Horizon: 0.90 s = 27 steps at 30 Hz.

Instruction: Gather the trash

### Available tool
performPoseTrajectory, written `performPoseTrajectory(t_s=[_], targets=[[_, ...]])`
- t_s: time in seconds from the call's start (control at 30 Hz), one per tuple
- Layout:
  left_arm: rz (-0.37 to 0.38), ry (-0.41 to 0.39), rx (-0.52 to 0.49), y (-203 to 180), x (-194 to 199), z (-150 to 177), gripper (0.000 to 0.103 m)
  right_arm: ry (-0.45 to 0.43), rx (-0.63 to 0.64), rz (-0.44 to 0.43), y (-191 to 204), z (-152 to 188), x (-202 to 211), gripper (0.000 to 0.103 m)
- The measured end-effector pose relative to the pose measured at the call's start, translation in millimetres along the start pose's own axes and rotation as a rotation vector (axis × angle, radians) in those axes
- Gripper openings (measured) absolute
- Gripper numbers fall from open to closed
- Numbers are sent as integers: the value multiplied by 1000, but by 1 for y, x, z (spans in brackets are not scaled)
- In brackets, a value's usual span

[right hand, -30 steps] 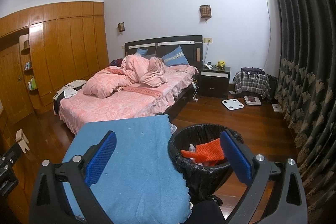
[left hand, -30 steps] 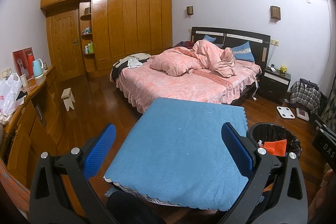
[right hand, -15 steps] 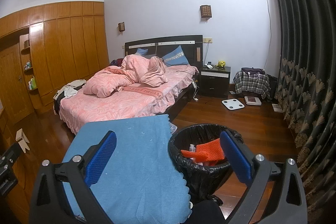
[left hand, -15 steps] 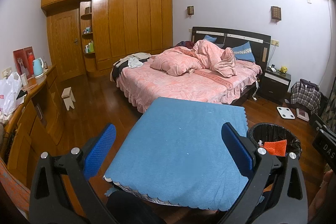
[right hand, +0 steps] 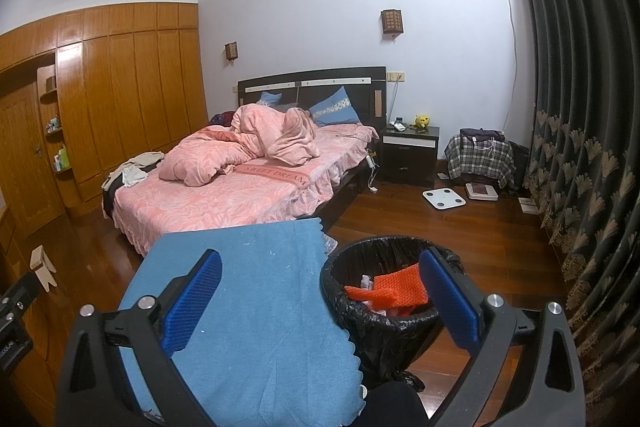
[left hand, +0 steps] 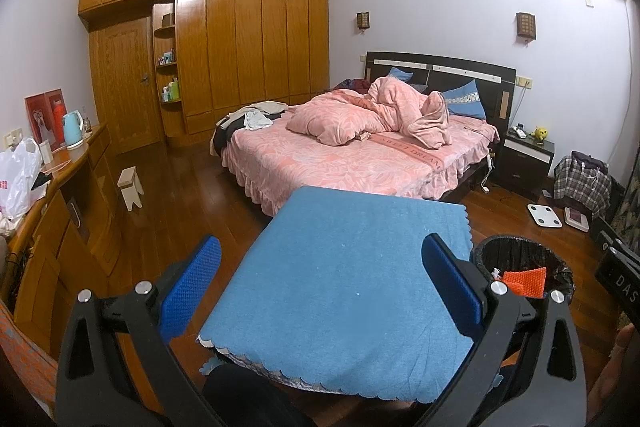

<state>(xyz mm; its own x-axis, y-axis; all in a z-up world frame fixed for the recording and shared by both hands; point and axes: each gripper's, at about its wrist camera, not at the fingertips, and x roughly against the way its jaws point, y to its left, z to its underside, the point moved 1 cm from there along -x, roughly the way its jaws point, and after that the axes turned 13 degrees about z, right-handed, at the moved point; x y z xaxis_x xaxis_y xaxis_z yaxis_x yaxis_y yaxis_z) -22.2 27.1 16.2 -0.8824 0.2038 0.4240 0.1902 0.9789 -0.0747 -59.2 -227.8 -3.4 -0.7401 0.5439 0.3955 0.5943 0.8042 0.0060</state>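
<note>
Both grippers [left hand: 320, 281] [right hand: 320, 297] gape empty; bin [right hand: 390, 291] stands upright, mouth up.

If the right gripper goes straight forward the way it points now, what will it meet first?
Probably the near rim of the black trash bin or the edge of the blue cloth beside it. The open right gripper points at their boundary; depth is unclear in the fisheye view.

Blue cloth [left hand: 352, 279] covers the table; bin [right hand: 390, 301] on floor [right hand: 472, 239]
</note>
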Motion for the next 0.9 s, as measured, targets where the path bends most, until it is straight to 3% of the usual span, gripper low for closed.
performPoseTrajectory(t_s=[0.9], targets=[[1,8,-10,2,0,3,98,8,-2,3,1,2,-2,97]])
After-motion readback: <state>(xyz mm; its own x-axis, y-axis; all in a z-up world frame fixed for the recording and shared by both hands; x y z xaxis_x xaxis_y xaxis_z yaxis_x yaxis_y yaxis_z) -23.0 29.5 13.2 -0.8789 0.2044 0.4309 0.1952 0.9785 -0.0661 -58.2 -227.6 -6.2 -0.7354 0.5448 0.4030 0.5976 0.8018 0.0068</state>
